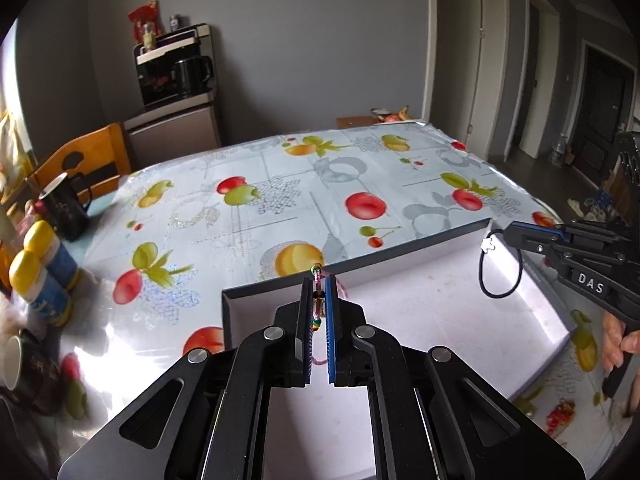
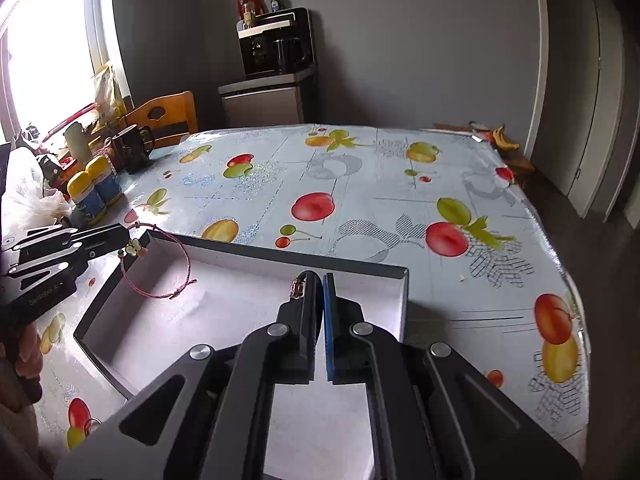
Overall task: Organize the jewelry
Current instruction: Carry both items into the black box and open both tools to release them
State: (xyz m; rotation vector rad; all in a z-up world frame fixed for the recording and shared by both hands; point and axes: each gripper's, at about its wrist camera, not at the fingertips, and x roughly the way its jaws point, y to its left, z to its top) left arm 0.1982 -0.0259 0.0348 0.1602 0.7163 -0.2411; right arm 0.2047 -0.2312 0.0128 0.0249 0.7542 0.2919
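On the left, the left gripper [image 1: 319,312] pinches a thin pink cord bracelet with small beads [image 2: 160,268], its loop dangling over the near-left corner of the shallow white-lined box [image 2: 256,280] on the fruit-print counter [image 2: 360,184]. On the right, the right gripper [image 2: 319,304] pinches a black cord loop with a white star charm [image 1: 498,268] above the box's far-right end. Both pieces likely only need lowering, straight down.

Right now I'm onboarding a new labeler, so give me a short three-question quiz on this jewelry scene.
1. True or false: both bracelets already lie flat on the floor of the box.
2. Which gripper holds the pink cord bracelet? A) left gripper B) right gripper
3. Fill in: the black cord bracelet carries a small white ___ charm.

Key:
1. False; each hangs from a shut gripper over the box.
2. A.
3. Star.
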